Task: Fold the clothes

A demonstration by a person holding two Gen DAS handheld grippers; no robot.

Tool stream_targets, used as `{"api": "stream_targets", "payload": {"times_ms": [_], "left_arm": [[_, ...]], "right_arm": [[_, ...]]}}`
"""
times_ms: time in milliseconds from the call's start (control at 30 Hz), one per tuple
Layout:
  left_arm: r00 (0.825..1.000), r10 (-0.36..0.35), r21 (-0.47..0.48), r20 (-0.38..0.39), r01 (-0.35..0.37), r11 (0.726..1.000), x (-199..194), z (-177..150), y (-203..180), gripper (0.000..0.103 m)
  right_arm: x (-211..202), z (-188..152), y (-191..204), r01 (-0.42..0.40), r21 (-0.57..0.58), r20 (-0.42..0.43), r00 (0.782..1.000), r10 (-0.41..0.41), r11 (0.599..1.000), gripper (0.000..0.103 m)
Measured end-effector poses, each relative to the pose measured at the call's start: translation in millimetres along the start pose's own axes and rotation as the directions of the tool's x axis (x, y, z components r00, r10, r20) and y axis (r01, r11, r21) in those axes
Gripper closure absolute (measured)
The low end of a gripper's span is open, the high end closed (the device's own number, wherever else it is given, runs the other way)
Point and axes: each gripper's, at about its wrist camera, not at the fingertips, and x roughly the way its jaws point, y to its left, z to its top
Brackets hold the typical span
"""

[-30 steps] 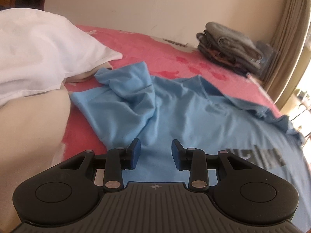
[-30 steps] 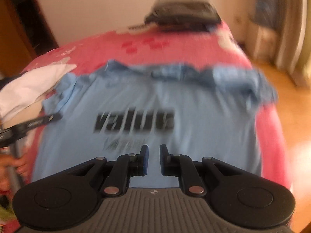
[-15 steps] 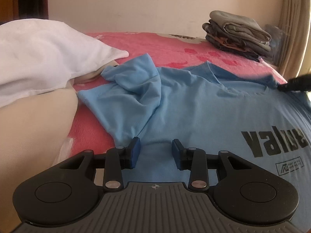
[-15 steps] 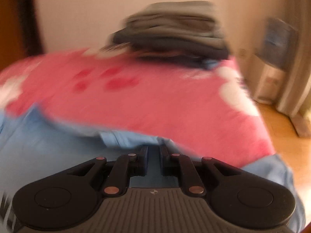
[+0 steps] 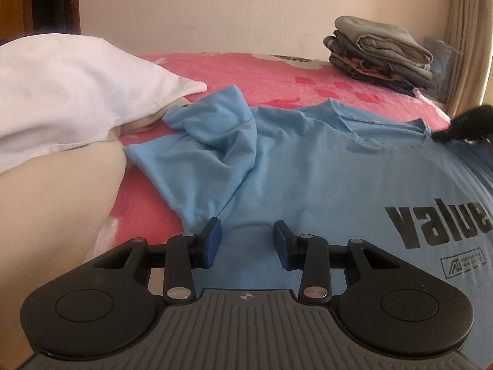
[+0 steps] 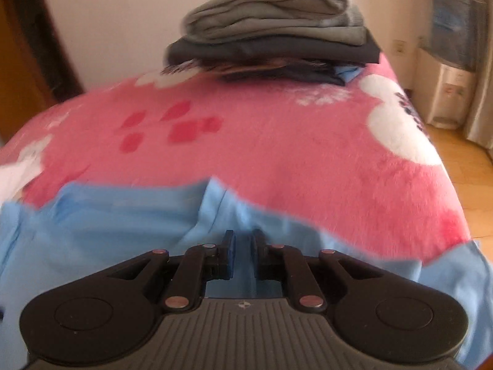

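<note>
Left wrist view
Left gripper (image 5: 246, 236): fingers spread wide apart, nothing between them; it hangs low over the shirt's lower body.
Light blue T-shirt (image 5: 308, 166): lies print-side up on the pink blanket (image 5: 246, 71), directly ahead of and beneath the fingers.
Sleeve (image 5: 212, 129): bunched and creased, ahead and to the left of the fingers, its edge close to the left fingertip.
Print (image 5: 437, 225): black word "value", right of the fingers.
Right gripper tip (image 5: 468, 123): dark, at the far right edge, touching the shirt's shoulder.
White pillow (image 5: 77, 92): left of the shirt, just beside the sleeve.
Folded pile (image 5: 382, 55): far right corner of the bed, well apart from the shirt.

Right wrist view
Right gripper (image 6: 243, 243): fingers nearly together with a narrow gap; whether cloth is pinched cannot be told, as the picture is blurred.
Shirt position: its top edge (image 6: 215, 197) lies under and just ahead of the fingertips.
Folded pile (image 6: 271, 27): straight ahead, at the blanket's far end.
</note>
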Motion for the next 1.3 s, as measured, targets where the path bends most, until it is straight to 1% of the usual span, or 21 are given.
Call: {"api": "stream_targets", "payload": {"times_ms": [33, 67, 300, 433, 533, 567, 633, 667, 733, 767, 933, 1000, 1067, 1167, 1233, 1300], "left_arm": [[1.000, -0.001, 0.000, -0.001, 0.001, 1.000, 0, 0, 0, 0.066], [1.000, -0.002, 0.000, -0.002, 0.002, 1.000, 0, 0, 1, 0.065], [1.000, -0.001, -0.005, -0.004, 0.001, 1.000, -1, 0, 1, 0.065], [1.000, 0.008, 0.002, 0.001, -0.008, 1.000, -1, -2, -1, 0.065], [1.000, 0.010, 0.002, 0.003, -0.010, 1.000, -2, -2, -1, 0.065], [1.000, 0.011, -0.002, 0.004, -0.011, 1.000, -2, -2, -1, 0.065], [1.000, 0.008, -0.004, 0.002, -0.008, 1.000, -2, -2, -1, 0.065], [1.000, 0.007, -0.004, 0.001, -0.007, 1.000, -2, -2, 0, 0.065], [1.000, 0.004, -0.006, -0.002, -0.004, 1.000, -3, -1, 0, 0.065], [1.000, 0.001, -0.004, -0.003, -0.001, 1.000, -3, -1, 1, 0.065], [1.000, 0.005, 0.019, -0.003, -0.005, 1.000, -3, -2, -1, 0.065], [1.000, 0.008, 0.019, -0.001, -0.008, 1.000, -4, -3, -1, 0.065], [1.000, 0.008, 0.028, 0.000, -0.008, 1.000, -4, -3, -1, 0.065], [1.000, 0.002, 0.016, -0.003, -0.001, 1.000, -5, -3, 1, 0.064], [1.000, -0.005, 0.014, -0.004, 0.005, 1.000, -6, -3, 2, 0.064], [1.000, -0.006, 0.018, -0.002, 0.006, 1.000, -6, -4, 3, 0.064]], "right_arm": [[1, 5, 0, 0.025, 0.007, 0.026, 0.999, -0.025, 1.000, 0.090], [5, 6, 8, 0.018, -0.010, 0.022, 1.000, -0.017, 1.000, 0.090], [34, 10, 72, -0.078, -0.148, -0.048, 0.996, 0.072, 0.986, 0.090], [50, 12, 109, -0.136, -0.222, -0.093, 0.989, 0.118, 0.965, 0.090], [63, 13, 137, -0.180, -0.275, -0.129, 0.980, 0.149, 0.944, 0.092], [67, 16, 139, -0.162, -0.277, -0.101, 0.985, 0.139, 0.947, 0.092], [69, 24, 138, -0.123, -0.218, -0.071, 0.991, 0.110, 0.968, 0.091], [64, 27, 138, -0.132, -0.207, -0.064, 0.991, 0.121, 0.970, 0.090], [46, 27, 142, -0.218, -0.211, -0.066, 0.976, 0.209, 0.953, 0.090], [39, 27, 144, -0.266, -0.215, -0.088, 0.964, 0.252, 0.940, 0.090], [56, 32, 154, -0.236, -0.217, -0.078, 0.971, 0.224, 0.947, 0.092], [63, 34, 159, -0.221, -0.218, -0.073, 0.975, 0.210, 0.951, 0.096], [71, 36, 163, -0.206, -0.218, -0.067, 0.978, 0.196, 0.954, 0.097], [82, 39, 169, -0.183, -0.218, -0.059, 0.983, 0.174, 0.959, 0.095], [79, 38, 161, -0.239, -0.158, -0.093, 0.970, 0.226, 0.958, 0.095], [74, 38, 152, -0.297, -0.090, -0.127, 0.950, 0.284, 0.951, 0.093]]}}
